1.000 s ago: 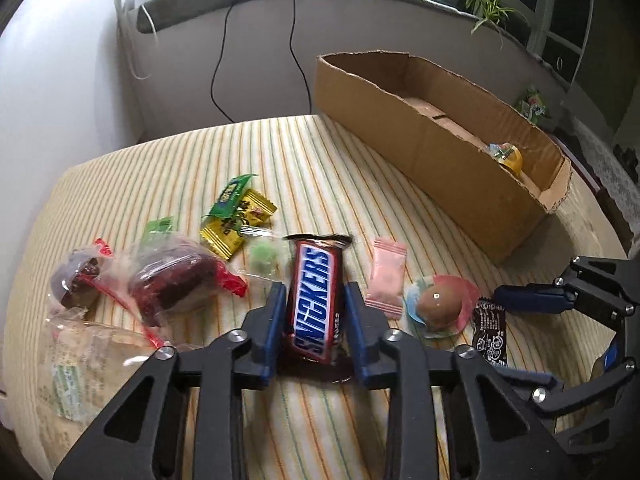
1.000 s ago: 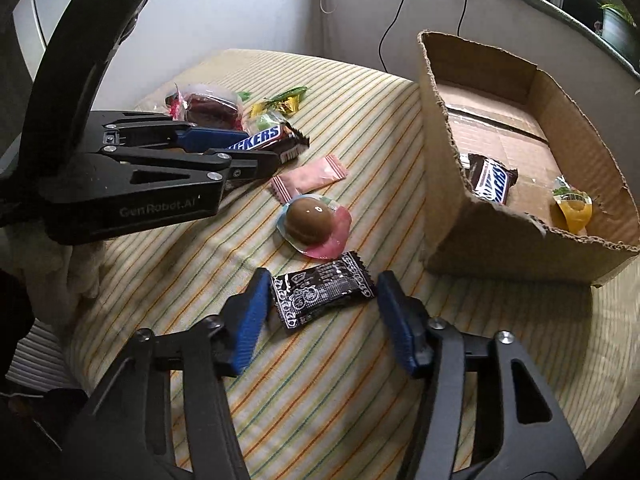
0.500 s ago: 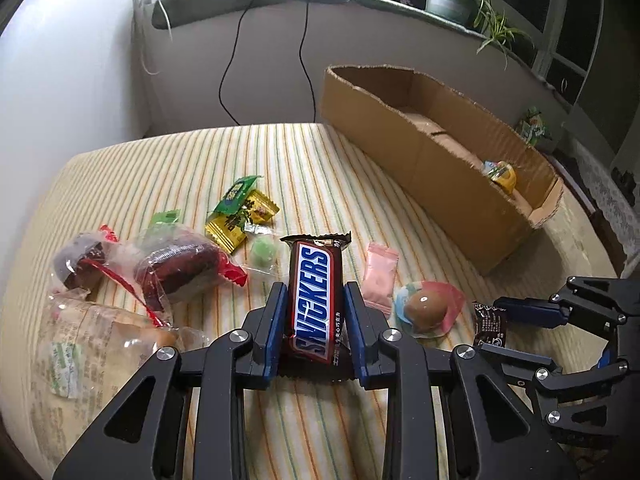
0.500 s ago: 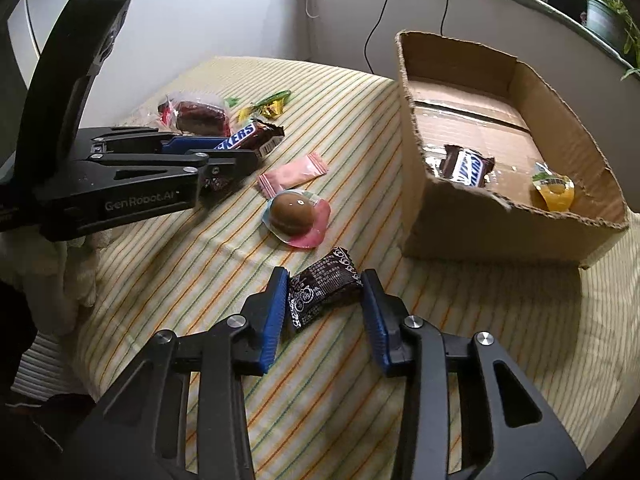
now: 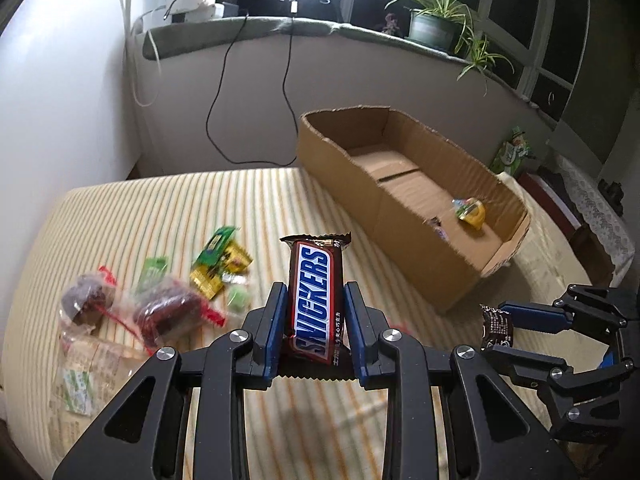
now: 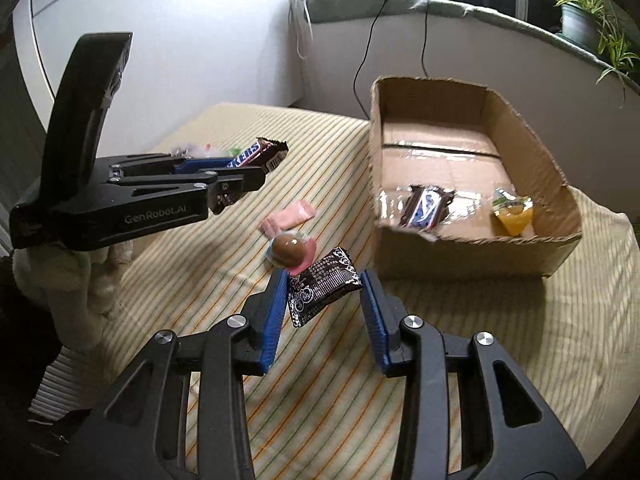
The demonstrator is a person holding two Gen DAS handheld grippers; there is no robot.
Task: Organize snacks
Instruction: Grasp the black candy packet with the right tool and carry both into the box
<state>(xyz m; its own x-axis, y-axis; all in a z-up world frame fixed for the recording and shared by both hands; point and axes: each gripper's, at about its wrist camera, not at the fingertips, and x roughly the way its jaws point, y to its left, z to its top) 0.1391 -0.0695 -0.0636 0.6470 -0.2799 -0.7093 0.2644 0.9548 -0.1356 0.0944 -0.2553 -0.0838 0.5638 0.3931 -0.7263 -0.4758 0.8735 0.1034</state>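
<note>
Both grippers lift snacks near the open cardboard box (image 6: 472,240), left gripper (image 5: 316,312) clamping a brown Snickers bar (image 5: 316,300), right gripper (image 6: 324,296) pinching a black wrapped candy (image 6: 324,286), next calling for carrying over its rim

Each view rode on a hand-held gripper and looked forward and steeply down along its own fingers, close above a striped bed (image 5: 168,216). The left wrist view faced the far wall and window sill, with the cardboard box (image 5: 404,216) to its right. The right wrist view looked from the right, nearer the box (image 6: 460,256). Both shared the bed, the box and the sill; each also caught the other gripper, the right gripper (image 5: 496,330) at one right edge, the left gripper (image 6: 240,172) at the other's left.
</note>
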